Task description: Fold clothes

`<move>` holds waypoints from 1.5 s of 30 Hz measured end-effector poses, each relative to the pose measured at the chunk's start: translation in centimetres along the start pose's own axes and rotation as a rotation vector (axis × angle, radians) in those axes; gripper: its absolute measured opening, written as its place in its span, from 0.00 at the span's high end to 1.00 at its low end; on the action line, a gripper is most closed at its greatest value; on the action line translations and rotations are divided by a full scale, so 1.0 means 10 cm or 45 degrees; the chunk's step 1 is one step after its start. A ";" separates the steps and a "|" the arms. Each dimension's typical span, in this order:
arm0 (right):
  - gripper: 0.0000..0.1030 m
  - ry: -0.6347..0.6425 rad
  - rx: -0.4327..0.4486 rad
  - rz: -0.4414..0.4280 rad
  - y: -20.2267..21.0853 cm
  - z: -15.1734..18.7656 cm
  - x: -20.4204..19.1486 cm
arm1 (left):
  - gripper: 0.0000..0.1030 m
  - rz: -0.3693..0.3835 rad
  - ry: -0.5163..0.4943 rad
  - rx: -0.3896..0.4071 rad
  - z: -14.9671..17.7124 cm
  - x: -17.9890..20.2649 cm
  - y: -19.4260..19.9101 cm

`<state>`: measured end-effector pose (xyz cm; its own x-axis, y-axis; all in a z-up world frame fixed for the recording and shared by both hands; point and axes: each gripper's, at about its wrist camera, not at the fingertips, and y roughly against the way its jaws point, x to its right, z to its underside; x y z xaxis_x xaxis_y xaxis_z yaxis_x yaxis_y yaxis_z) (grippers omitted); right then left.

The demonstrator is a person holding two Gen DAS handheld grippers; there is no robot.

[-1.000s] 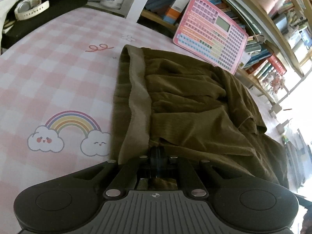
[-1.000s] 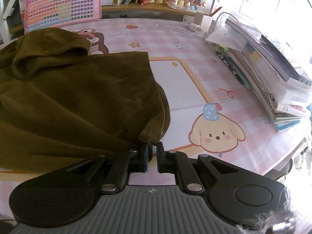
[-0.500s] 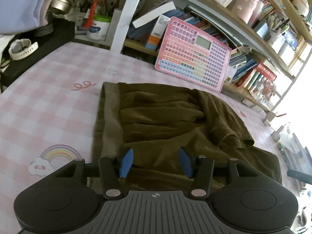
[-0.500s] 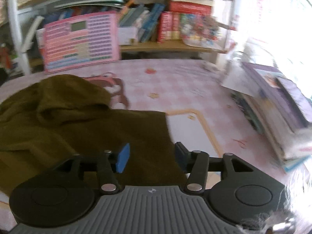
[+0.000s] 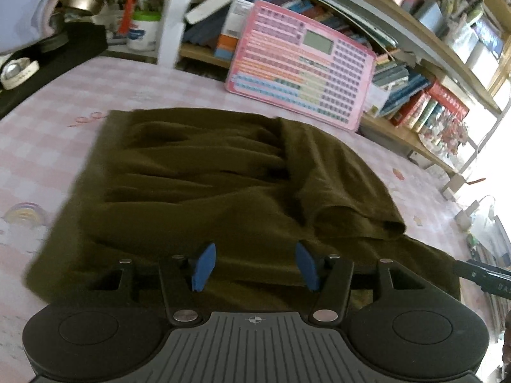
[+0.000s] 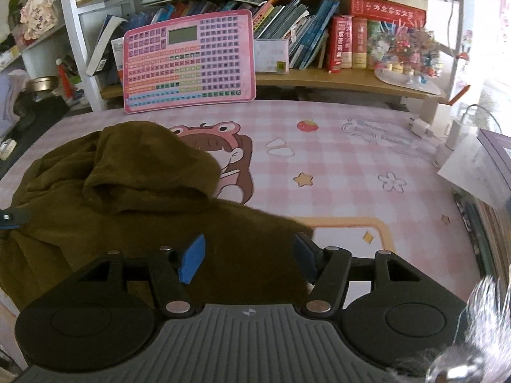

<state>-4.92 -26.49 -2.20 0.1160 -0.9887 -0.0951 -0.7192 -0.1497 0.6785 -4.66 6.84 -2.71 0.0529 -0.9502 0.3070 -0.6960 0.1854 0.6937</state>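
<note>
A pink checked surface (image 6: 335, 172) printed with cartoon figures is taking up most of the room in front of me, and the olive-brown garment (image 5: 223, 185) is lying across its left part, rumpled into long creases, with one bunched fold (image 6: 150, 172) standing up and covering part of a cartoon girl print. Behind it, shelves of books (image 6: 306, 48) are running along the wall, and a pink keyboard toy (image 6: 190, 60) is leaning against them, just beyond the cloth. A stack of books and papers (image 6: 488, 166) is crowding the right edge, with white chargers (image 6: 447, 134) near it. The left hand-held gripper (image 5: 255, 266) is hovering over the garment's near edge, jaws spread, gripping nothing. The right hand-held gripper (image 6: 249, 257) is likewise spread wide above the cloth's corner, empty.
</note>
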 end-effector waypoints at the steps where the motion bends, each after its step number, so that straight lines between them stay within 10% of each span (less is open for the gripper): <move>1: 0.42 0.007 -0.006 -0.017 -0.03 -0.01 0.07 | 0.45 -0.008 0.002 0.001 0.02 0.11 -0.03; 18: 0.41 0.219 -0.070 -0.308 -0.43 -0.23 0.41 | 0.45 -0.185 0.122 -0.052 0.54 0.77 -0.04; 30: 0.28 0.607 -0.018 -0.586 -0.76 -0.54 -0.28 | 0.44 -0.338 0.240 -0.016 0.75 0.67 0.26; 36: 0.28 0.931 0.112 -0.455 -0.88 -0.43 -0.69 | 0.44 -0.400 0.291 0.001 0.83 0.60 0.39; 45: 0.28 1.244 0.106 -0.598 -1.03 -0.18 -1.26 | 0.44 -0.425 0.291 0.011 0.80 0.62 0.41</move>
<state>2.27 -12.48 -6.67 0.8602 -0.4027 0.3130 -0.5004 -0.5473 0.6709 -12.91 -0.24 -3.16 0.4344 -0.8774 0.2033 -0.6196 -0.1273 0.7746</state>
